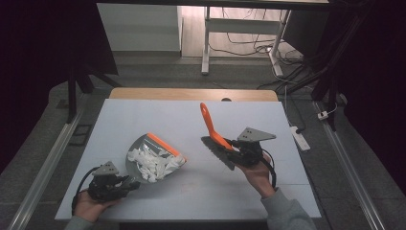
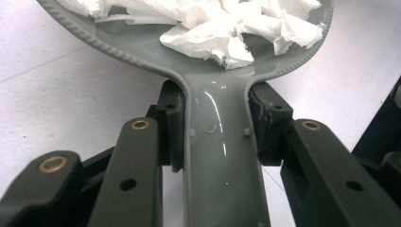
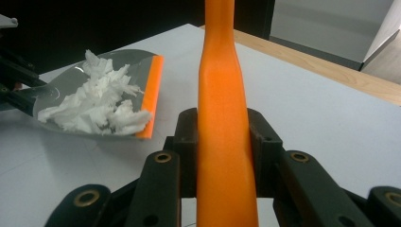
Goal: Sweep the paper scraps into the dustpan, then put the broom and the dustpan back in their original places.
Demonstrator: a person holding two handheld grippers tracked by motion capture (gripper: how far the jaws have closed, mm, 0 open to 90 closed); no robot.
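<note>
The left gripper (image 1: 125, 184) has its fingers (image 2: 172, 127) clamped on the grey handle of the dustpan (image 1: 143, 151), which rests on the tabletop (image 1: 201, 191) towards its near left corner, orange lip pointing away so scraps can be pushed in over it. A heap of torn white paper scraps (image 1: 154, 162) lies inside the pan. The right gripper (image 1: 231, 143) holds its fingers (image 3: 187, 142) closed on the orange handle of the brush (image 1: 213, 132) (its dark bristle end looks to hang just above the surface), right of the pan and apart from it. Judging by this, the sweeping is largely done, and the left grip steadies the pan.
</note>
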